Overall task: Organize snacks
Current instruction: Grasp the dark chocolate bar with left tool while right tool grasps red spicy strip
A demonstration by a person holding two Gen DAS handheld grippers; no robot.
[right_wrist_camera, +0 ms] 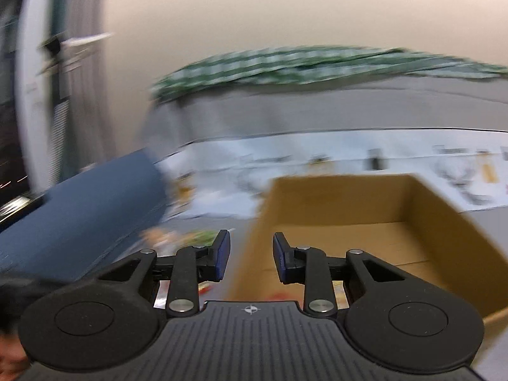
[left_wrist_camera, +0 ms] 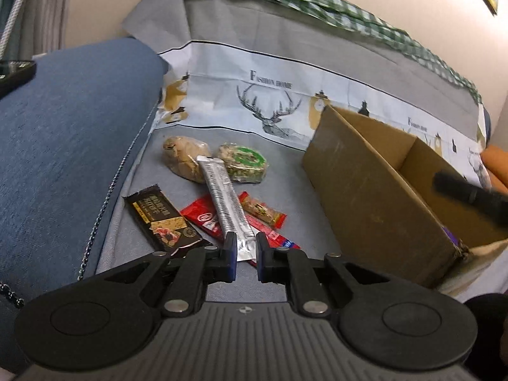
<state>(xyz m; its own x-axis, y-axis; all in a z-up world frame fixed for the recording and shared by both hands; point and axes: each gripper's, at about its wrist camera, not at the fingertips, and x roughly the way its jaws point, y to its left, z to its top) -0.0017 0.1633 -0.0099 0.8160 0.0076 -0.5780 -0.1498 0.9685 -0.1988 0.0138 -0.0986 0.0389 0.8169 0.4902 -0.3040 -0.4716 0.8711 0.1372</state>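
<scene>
Your left hand-held gripper [left_wrist_camera: 246, 250] clamps silver sachet [left_wrist_camera: 223, 197] by tail; slick foil may slip. Right hand-held gripper [right_wrist_camera: 250, 257] empty, jaws apart, cardboard box [right_wrist_camera: 444, 241] at 2 o'clock.

A: Where does my left wrist view sit?

B: Low and close over the grey sofa cover [left_wrist_camera: 279, 171], tilted downward, facing the sofa back.

A: And my right wrist view?

B: Nearer level, blurred, facing over the near rim of the cardboard box [right_wrist_camera: 349, 222].

A: What do I see in both?

B: The box [left_wrist_camera: 374, 197], the blue armrest [left_wrist_camera: 70, 133] [right_wrist_camera: 95, 209] and the green checked cloth [left_wrist_camera: 317, 0] [right_wrist_camera: 317, 63].
</scene>
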